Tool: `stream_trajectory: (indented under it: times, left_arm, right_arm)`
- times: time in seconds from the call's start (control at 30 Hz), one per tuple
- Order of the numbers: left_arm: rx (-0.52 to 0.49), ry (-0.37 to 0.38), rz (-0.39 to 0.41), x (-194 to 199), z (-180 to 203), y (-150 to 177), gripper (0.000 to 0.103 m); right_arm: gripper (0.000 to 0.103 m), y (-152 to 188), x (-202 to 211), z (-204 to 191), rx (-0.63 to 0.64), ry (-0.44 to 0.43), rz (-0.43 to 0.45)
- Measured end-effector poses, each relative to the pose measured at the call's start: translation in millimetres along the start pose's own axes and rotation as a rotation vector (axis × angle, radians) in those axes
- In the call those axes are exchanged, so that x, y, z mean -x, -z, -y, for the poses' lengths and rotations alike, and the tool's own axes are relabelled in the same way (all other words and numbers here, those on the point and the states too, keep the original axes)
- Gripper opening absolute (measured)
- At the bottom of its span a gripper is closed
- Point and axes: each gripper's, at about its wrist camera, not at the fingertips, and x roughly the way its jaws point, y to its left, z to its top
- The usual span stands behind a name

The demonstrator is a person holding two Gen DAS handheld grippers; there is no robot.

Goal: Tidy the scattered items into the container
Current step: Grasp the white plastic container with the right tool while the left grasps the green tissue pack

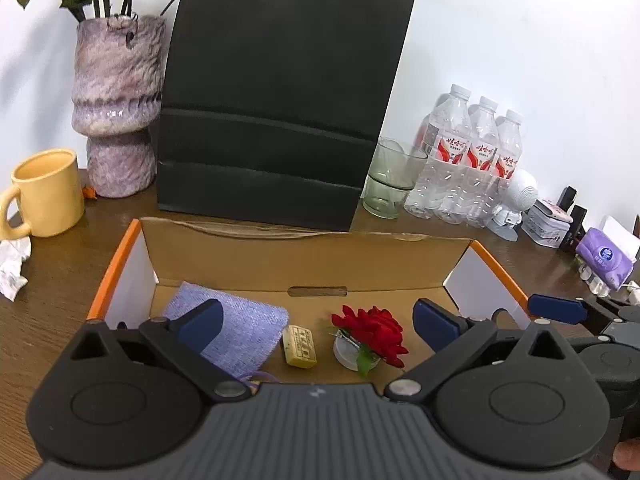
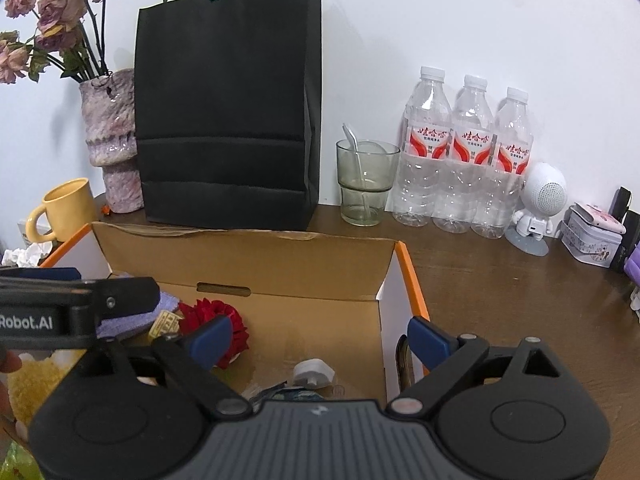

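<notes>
From the left wrist, the open cardboard box with orange edges (image 1: 308, 268) sat on the brown wooden table (image 1: 60, 288), its long side running left to right. Inside lay a woven lilac cloth (image 1: 240, 330), a small yellowish rectangular block (image 1: 300, 347) angled with its long axis toward the back wall, and a red fabric rose (image 1: 374, 332) on a white cap. The left gripper (image 1: 318, 322) hung over them, jaws spread wide, holding nothing. From the right wrist, the right gripper (image 2: 320, 338) straddled the box's right wall, jaws also wide apart and empty, a white plastic cap (image 2: 314, 372) lying below.
</notes>
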Motion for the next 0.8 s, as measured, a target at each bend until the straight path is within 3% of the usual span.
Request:
stream_trajectory:
  times: [0.17, 0.4, 0.67, 0.73, 0.8]
  left_arm:
    - [-0.001, -0.011, 0.027, 14.2, 0.0, 1.2, 0.103]
    - [-0.028, -0.009, 0.092, 63.6, 4.5, 15.5, 0.103]
    - [-0.068, -0.022, 0.141, 127.0, -3.3, 46.5, 0.103]
    - [-0.072, -0.027, 0.150, 139.3, -8.6, 56.4, 0.103]
    - [-0.064, -0.040, 0.144, 146.8, -15.5, 67.0, 0.103]
  right_arm:
    - [0.095, 0.2, 8.9, 0.1, -0.012, -0.011, 0.002]
    - [0.095, 10.8, 47.7, -9.0, -0.005, -0.040, 0.033]
    - [0.096, 41.4, 112.0, -13.5, 0.010, -0.077, 0.083]
    - [0.103, 53.5, 125.7, -14.1, 0.019, -0.081, 0.097]
    - [0.103, 67.2, 136.4, -15.8, 0.024, -0.080, 0.103]
